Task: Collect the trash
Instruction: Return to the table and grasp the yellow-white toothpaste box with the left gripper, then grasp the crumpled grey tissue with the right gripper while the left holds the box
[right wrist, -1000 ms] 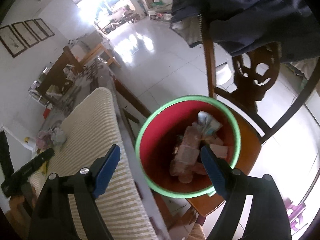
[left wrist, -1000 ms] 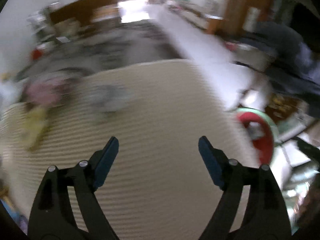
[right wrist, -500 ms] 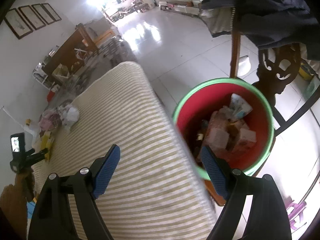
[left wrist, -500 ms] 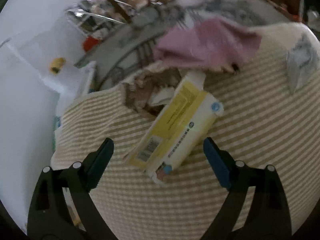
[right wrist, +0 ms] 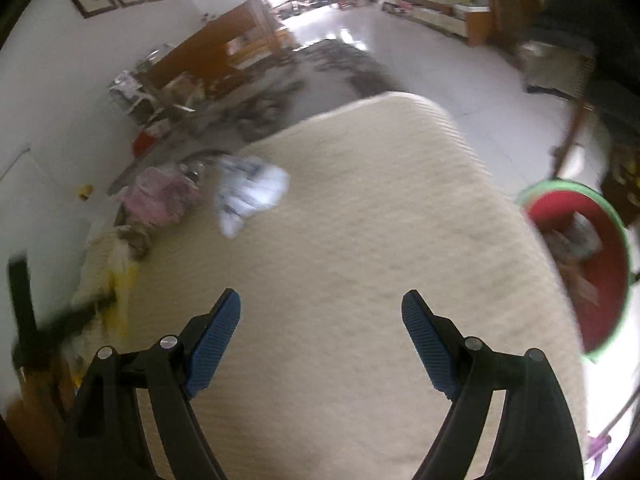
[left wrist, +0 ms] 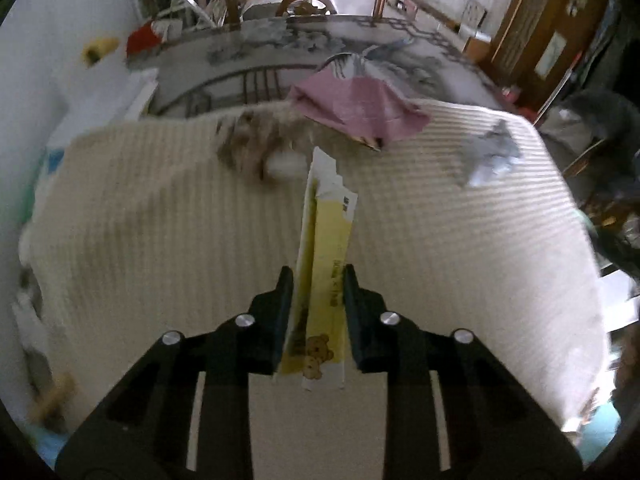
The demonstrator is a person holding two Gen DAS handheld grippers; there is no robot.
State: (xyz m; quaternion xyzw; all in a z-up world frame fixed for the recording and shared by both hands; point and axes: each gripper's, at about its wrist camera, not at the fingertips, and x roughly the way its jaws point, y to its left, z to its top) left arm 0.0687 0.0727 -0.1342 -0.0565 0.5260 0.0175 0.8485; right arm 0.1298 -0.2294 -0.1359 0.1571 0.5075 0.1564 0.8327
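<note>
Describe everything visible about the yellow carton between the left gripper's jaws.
The yellow carton is a long, flattened paperboard box, yellow with white edges, a cartoon bear printed near its closer end and its far end torn open. It stands on edge and points away from the camera over the cream ribbed cloth. The left gripper is closing on it, one black jaw against each side.

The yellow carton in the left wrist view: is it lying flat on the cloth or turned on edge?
On edge. The yellow carton shows its narrow side up, between the closing left gripper pads.
</note>
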